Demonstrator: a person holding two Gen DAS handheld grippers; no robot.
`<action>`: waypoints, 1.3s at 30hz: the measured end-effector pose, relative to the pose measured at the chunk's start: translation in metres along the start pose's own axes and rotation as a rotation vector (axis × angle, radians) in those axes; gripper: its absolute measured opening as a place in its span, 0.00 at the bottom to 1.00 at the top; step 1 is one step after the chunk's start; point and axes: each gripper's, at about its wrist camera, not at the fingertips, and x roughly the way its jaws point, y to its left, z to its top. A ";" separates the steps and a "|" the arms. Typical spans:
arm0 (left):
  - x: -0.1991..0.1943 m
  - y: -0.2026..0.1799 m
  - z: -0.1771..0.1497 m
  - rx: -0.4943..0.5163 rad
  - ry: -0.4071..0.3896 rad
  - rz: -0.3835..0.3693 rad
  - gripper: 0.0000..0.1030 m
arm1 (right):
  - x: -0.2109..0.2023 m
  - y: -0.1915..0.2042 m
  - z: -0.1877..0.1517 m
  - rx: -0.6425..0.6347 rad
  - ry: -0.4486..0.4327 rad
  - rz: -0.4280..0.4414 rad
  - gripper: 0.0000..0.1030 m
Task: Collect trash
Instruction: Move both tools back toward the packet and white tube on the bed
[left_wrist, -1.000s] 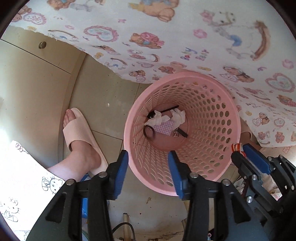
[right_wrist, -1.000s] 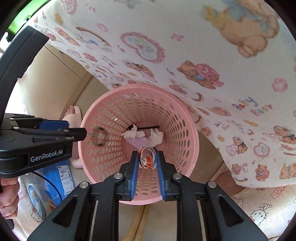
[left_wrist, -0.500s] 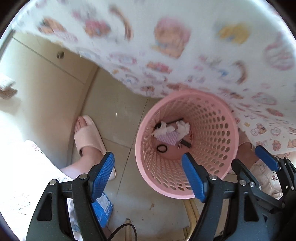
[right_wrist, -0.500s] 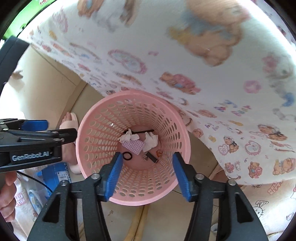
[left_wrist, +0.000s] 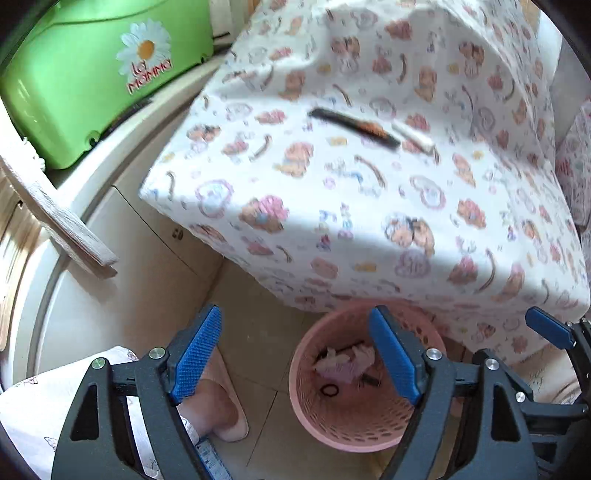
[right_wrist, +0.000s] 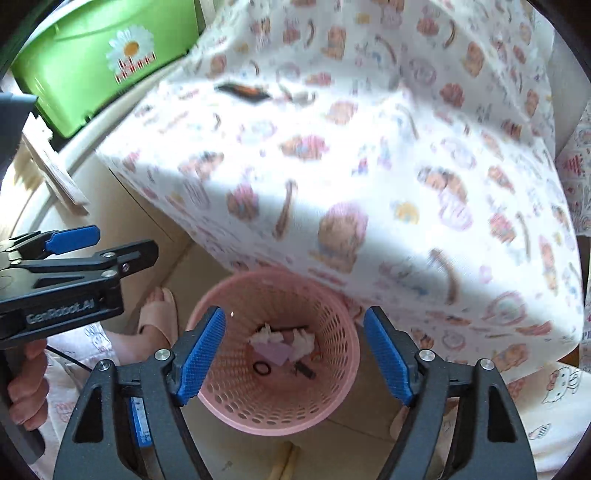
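Observation:
A pink perforated basket (left_wrist: 332, 435) (right_wrist: 277, 417) stands on the floor under the edge of a table covered with a bear-print cloth (left_wrist: 369, 221). In it lie crumpled tissues (right_wrist: 303, 341), a purple card (right_wrist: 273, 355) and a black ring (right_wrist: 262, 367). A black and orange strip (left_wrist: 354, 127) and a white stick (left_wrist: 412, 136) rest on the cloth. My left gripper (left_wrist: 297, 354) (right_wrist: 118, 245) and my right gripper (right_wrist: 294, 354) (left_wrist: 524, 343) hover above the basket, their jaws opening, nothing between them.
A green plastic tub (left_wrist: 92, 74) with a daisy print sits at the back left. A person's foot in a pale slipper (left_wrist: 221, 406) is left of the basket. A white cabinet (left_wrist: 122, 277) and a blue box (right_wrist: 140, 421) stand nearby.
Both grippers rose away from the basket, tilted up toward the tabletop and opened wider. The right one let go of a small orange and white roll, which dropped into the basket.

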 end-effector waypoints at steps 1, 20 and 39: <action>-0.008 0.002 0.004 -0.008 -0.038 -0.014 0.77 | -0.008 0.000 0.002 -0.009 -0.034 0.000 0.77; -0.061 0.009 0.141 0.019 -0.270 0.000 0.95 | -0.079 -0.043 0.141 -0.079 -0.356 -0.097 0.83; 0.042 0.047 0.164 -0.186 -0.029 -0.014 0.97 | 0.018 -0.062 0.176 -0.065 -0.237 -0.063 0.82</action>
